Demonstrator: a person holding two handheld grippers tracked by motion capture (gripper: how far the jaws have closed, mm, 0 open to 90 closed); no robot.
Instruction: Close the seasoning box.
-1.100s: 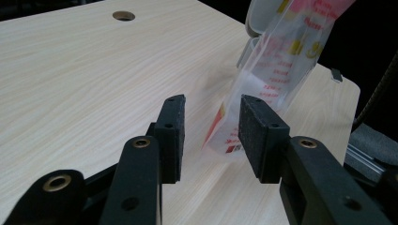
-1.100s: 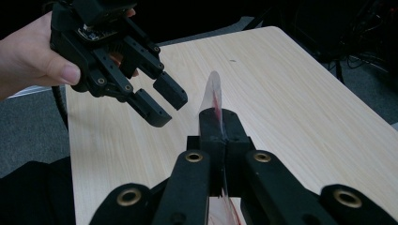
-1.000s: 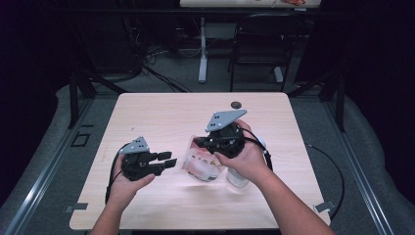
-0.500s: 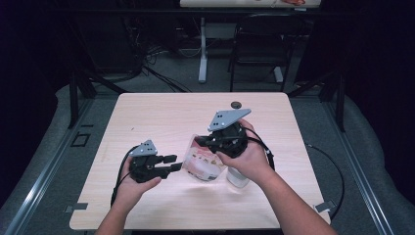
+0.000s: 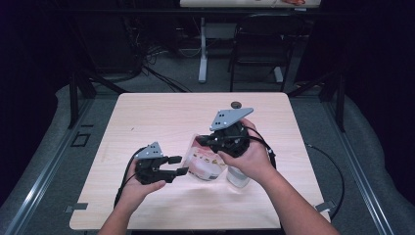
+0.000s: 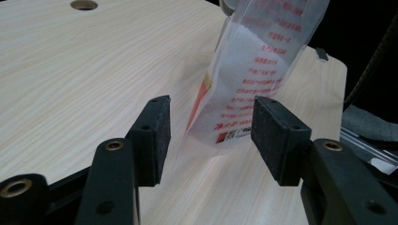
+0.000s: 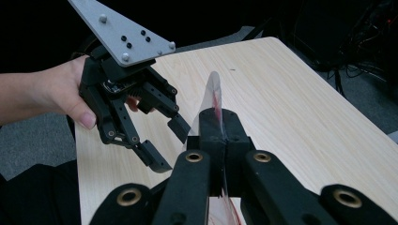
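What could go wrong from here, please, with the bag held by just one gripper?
1. The right gripper pinches only the top edge of the bag; the white powder inside may pull it loose.
2. The left gripper has just been opening, its fingers off the bag's bottom corner, so the bag may swing.
3. A swinging bag could knock the bottle behind it.

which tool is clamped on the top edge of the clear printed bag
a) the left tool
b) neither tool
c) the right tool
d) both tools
c: in the right gripper view the right tool has its jaws pressed together on the thin edge of the clear printed bag, while the left tool stands open around the bag's lower corner, pads off it.
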